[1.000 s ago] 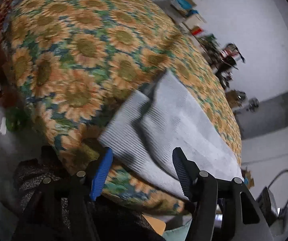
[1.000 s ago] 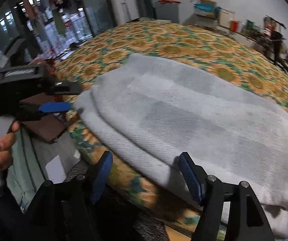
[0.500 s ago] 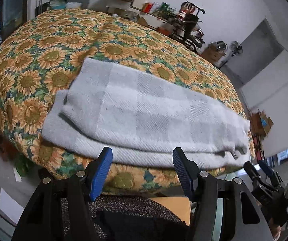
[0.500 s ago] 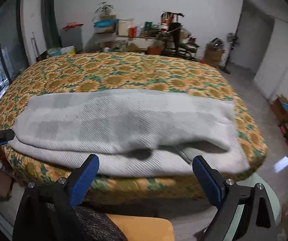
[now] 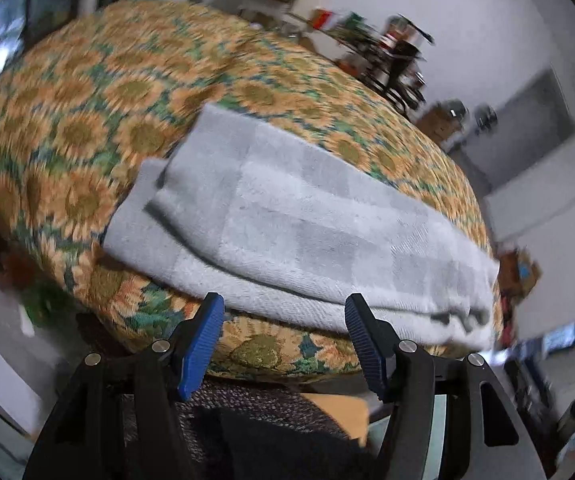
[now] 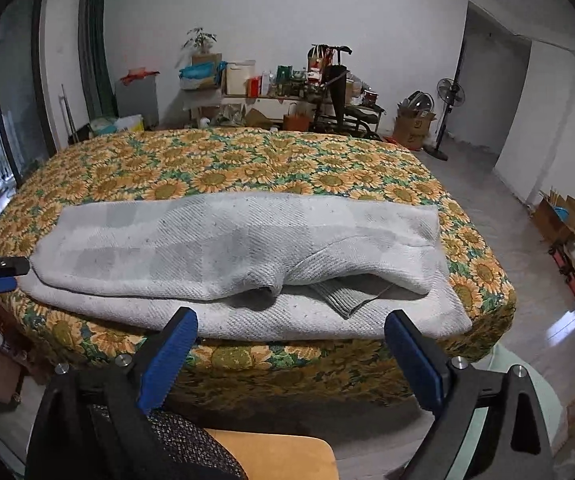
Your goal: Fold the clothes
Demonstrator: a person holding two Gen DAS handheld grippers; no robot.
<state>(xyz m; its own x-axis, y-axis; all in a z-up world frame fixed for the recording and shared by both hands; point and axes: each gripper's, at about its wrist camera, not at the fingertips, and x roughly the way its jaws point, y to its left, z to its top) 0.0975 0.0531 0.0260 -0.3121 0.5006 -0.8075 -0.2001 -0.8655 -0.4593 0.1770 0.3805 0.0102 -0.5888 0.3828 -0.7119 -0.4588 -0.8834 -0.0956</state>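
Fingers (image 5: 351,336) of the left gripper (image 5: 283,332) stand spread apart with nothing between them, held off the near edge of the bed (image 5: 87,128). From this view the grey garment (image 5: 307,232) lies folded lengthwise in a long band along that near edge, its upper layer set back from the lower one at the left end. The picture is blurred, so fine creases cannot be read. The lower layer reaches the very brink of the mattress; a careless tug towards the person could slide the whole band off onto the floor.

Seen from the right wrist, the right gripper (image 6: 287,340) is likewise released and empty, clear of the cloth. The garment (image 6: 207,240) spans most of the near edge, and near the right end a ribbed cuff (image 6: 339,294) pokes out from under a lifted fold. Pinching only the top layer there would likely drag the layers apart and spoil the alignment. Beyond the garment the bed is open sunflower cover, giving ample room towards the far edge; both near corners leave little margin.
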